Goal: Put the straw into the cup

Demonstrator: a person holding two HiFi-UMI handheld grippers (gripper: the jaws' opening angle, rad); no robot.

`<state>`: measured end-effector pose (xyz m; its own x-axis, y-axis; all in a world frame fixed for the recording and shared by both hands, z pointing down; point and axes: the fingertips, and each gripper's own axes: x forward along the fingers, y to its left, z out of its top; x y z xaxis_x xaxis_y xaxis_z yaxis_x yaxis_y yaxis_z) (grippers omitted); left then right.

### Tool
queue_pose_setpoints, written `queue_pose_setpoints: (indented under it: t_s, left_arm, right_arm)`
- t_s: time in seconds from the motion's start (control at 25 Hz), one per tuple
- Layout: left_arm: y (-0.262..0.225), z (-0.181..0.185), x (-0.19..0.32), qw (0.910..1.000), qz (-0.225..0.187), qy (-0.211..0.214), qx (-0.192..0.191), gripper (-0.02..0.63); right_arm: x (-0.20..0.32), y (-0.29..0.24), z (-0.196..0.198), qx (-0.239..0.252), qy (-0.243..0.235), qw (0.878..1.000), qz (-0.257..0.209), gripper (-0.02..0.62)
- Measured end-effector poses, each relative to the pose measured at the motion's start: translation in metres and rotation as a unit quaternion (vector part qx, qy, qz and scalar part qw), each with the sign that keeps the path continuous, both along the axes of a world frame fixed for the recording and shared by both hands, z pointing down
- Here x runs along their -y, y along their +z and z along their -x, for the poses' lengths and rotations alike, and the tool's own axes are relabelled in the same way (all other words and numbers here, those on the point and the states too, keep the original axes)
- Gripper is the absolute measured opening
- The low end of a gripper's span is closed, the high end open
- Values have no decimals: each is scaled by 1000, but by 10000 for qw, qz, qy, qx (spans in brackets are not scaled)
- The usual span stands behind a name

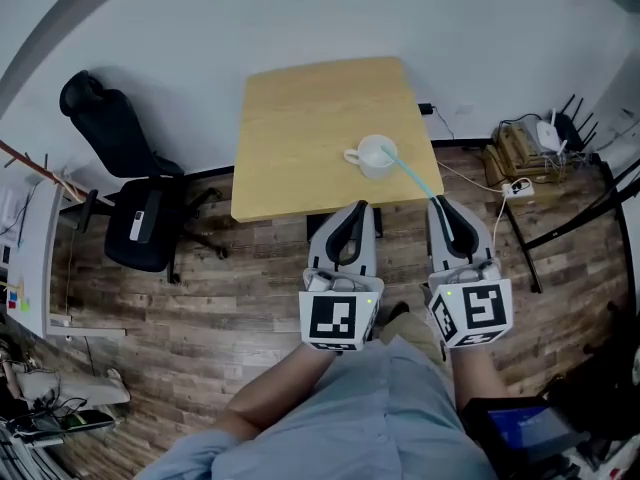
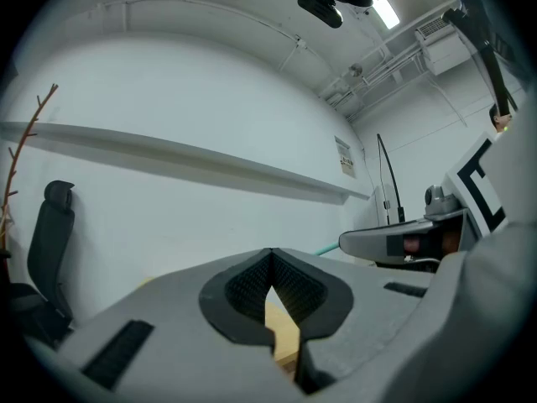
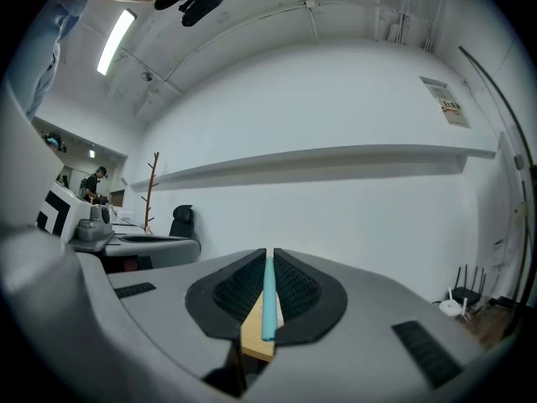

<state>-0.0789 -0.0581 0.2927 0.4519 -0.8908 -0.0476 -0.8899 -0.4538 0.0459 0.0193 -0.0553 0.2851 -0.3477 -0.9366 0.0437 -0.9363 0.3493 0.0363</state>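
A white cup (image 1: 375, 155) stands near the right front of a light wooden table (image 1: 300, 138). A teal straw (image 1: 412, 173) runs slanting from the cup's rim back to my right gripper (image 1: 437, 200), which is shut on its near end. Whether the far tip is inside the cup I cannot tell. In the right gripper view the straw (image 3: 268, 296) lies pinched between the black pads. My left gripper (image 1: 357, 208) hovers at the table's front edge, left of the right one, shut with nothing in it; its pads (image 2: 294, 288) meet at the tip.
A black office chair (image 1: 135, 183) stands left of the table. Cables, a power strip (image 1: 517, 188) and a router (image 1: 547, 133) lie on the wooden floor to the right. A white wall runs behind the table.
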Motion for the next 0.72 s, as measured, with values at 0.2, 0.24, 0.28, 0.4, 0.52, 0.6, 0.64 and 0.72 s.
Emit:
queue_pose_setpoints:
  t_s: [0.2, 0.24, 0.28, 0.4, 0.52, 0.6, 0.64, 0.72]
  left_arm:
    - [16, -14, 15, 9998, 174, 52, 99, -8]
    - [17, -16, 20, 9997, 189, 49, 110, -8]
    - [18, -18, 25, 9997, 197, 43, 116, -8]
    - [18, -25, 43, 9997, 190, 7, 142, -8]
    - [23, -34, 62, 9993, 285, -73, 250, -8]
    - [25, -40, 74, 9989, 327, -130, 320, -8]
    - [25, -44, 81, 9987, 332, -155, 354, -8]
    - [25, -50, 94, 9984, 314, -224, 410, -8]
  right_arm:
    - [16, 10, -11, 1, 3, 10000, 90, 25]
    - [21, 13, -13, 9, -10, 9999, 123, 25]
    - [26, 16, -15, 20, -24, 9999, 160, 25]
    - [42, 23, -22, 75, -88, 9996, 255, 25]
    - [59, 28, -28, 146, -184, 9992, 319, 25]
    - [71, 31, -33, 199, -270, 9988, 352, 25]
    - [77, 32, -36, 222, -319, 9986, 363, 25]
    - [90, 34, -40, 251, -416, 9981, 379, 25]
